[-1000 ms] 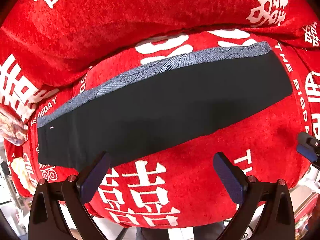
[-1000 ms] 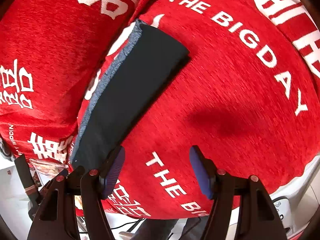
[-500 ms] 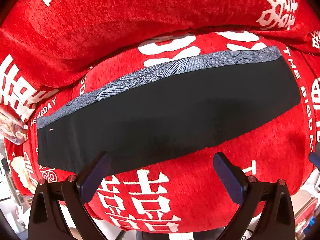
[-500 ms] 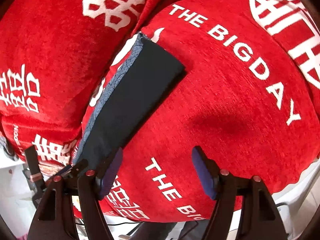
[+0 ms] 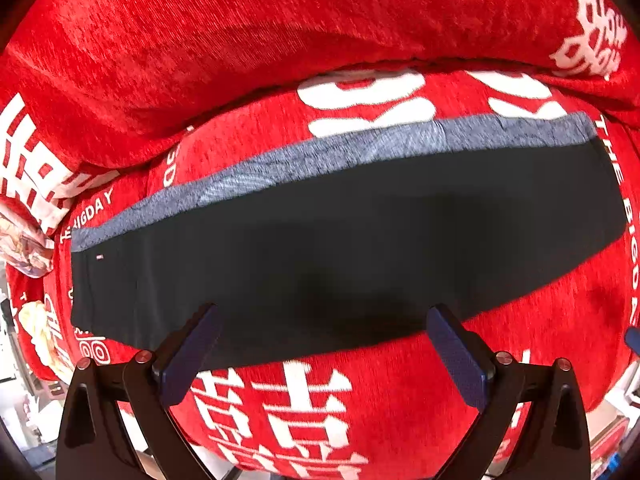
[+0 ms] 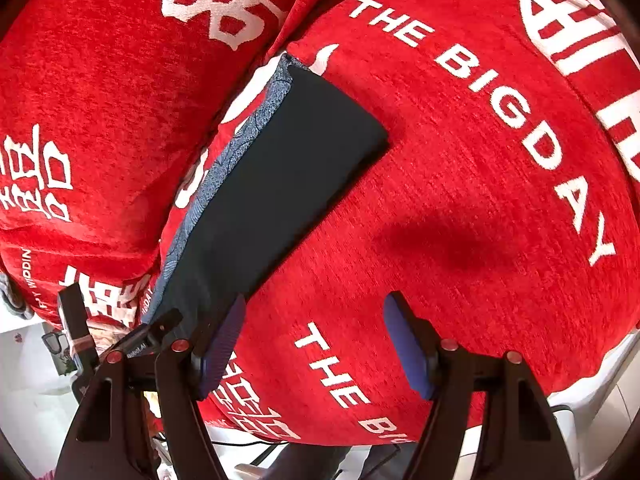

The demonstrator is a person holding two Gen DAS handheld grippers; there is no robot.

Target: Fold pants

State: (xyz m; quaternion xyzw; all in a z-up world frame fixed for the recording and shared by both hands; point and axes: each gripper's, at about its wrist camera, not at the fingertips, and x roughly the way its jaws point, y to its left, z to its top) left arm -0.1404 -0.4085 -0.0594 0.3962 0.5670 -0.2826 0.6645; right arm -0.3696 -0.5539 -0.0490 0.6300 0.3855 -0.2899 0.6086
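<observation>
Dark pants [image 5: 340,248] lie flat in a long strip across a red seat cushion, with a blue-grey patterned layer [image 5: 360,148] showing along the far edge. My left gripper [image 5: 322,344] is open and empty, just above the pants' near edge. In the right wrist view the pants [image 6: 280,184] run diagonally, their leg end square at the upper right. My right gripper [image 6: 312,340] is open and empty over the red cushion, its left finger [image 6: 220,348] beside the pants' near edge.
The red sofa cover [image 5: 280,40] with white characters and "THE BIGDAY" lettering [image 6: 500,100] covers seat and backrest. A patterned cushion [image 5: 24,248] sits at the far left. The left gripper's body [image 6: 136,344] shows beside the right one. The floor lies below the seat edge.
My left gripper has moved in closer and lower over the pants. My right gripper has drawn back a little toward the front edge. The pants have not moved.
</observation>
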